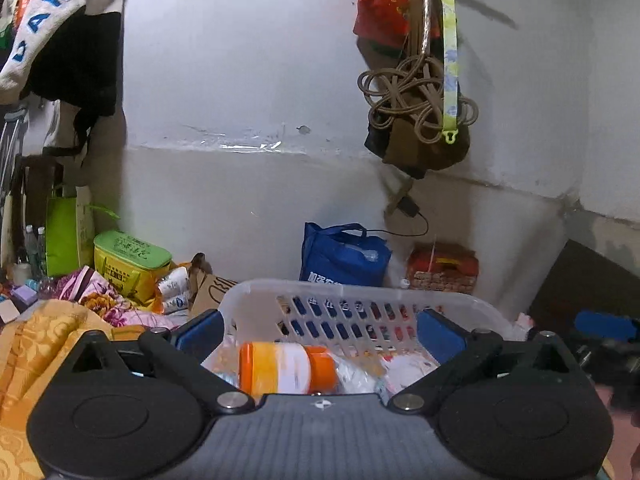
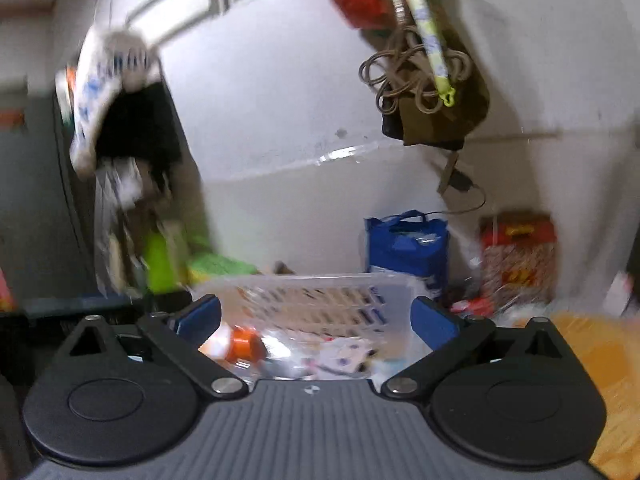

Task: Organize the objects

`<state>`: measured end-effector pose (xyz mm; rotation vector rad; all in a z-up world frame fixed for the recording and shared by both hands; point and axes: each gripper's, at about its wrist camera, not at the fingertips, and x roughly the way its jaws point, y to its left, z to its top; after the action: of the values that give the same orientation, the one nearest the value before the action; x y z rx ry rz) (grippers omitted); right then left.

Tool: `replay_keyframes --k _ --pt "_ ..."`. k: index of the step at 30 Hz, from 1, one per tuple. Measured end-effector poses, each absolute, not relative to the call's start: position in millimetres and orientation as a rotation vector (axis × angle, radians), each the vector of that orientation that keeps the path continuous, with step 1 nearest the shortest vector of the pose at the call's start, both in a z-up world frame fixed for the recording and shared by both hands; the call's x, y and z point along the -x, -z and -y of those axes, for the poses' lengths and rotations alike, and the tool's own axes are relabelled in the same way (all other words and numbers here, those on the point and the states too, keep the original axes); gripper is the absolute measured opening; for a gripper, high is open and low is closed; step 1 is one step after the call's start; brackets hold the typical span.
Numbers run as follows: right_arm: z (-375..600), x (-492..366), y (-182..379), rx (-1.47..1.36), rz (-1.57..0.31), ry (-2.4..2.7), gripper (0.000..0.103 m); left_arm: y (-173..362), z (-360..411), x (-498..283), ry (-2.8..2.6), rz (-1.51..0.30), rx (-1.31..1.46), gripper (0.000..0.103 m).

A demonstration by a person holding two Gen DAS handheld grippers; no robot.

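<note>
A clear plastic basket [image 1: 360, 292] with slotted walls stands on the bed in front of both grippers. An orange and white bottle [image 1: 286, 368] lies on its side inside, among clear wrappers and white packets [image 1: 408, 368]. My left gripper [image 1: 320, 336] is open and empty, its blue pads [image 1: 202, 332] spread just above the basket's near side. My right gripper [image 2: 316, 320] is open and empty too, before the same basket [image 2: 320, 284]. The bottle [image 2: 240, 344] shows blurred at the lower left there. The right gripper shows at the right edge of the left wrist view [image 1: 604, 326].
An orange quilt [image 1: 44, 344] covers the bed. A green and yellow box [image 1: 130, 260], a blue bag [image 1: 344, 256] and a red box [image 1: 444, 268] stand by the white wall. A brown bag with coiled cord [image 1: 416, 108] hangs above. Clothes [image 1: 60, 40] hang at left.
</note>
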<state>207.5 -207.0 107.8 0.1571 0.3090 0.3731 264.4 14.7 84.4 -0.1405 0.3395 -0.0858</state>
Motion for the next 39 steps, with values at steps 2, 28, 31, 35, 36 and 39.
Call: replay_keyframes --k 2,28,31,35,36,39 --pt "218.0 -192.2 -108.8 -0.226 -0.322 -0.374 0.103 -85.1 -16.5 -244.8 0.111 -0.328 0.149 0.103" --pt "213.4 -147.7 -93.2 -0.008 -0.413 -0.225 0.103 -64.9 -4.5 -175.7 0.095 -0.452 0.044 0.103" --pt "211.2 -145.4 -90.9 0.014 -0.407 -0.218 0.103 -62.6 -2.5 -176.6 0.095 -0.460 0.039 0.103" --pt "210.7 -144.9 -89.5 0.018 -0.410 -0.206 0.103 -61.8 0.1 -175.2 0.092 -0.459 0.033 0.103" --pt "211.0 -144.5 -89.1 0.015 -0.411 -0.207 0.103 -61.7 0.4 -174.9 0.091 -0.458 0.030 0.103" --pt "214.0 -143.7 -89.9 -0.006 -0.410 -0.205 0.103 -60.8 2.2 -174.2 0.089 -0.458 0.020 0.103"
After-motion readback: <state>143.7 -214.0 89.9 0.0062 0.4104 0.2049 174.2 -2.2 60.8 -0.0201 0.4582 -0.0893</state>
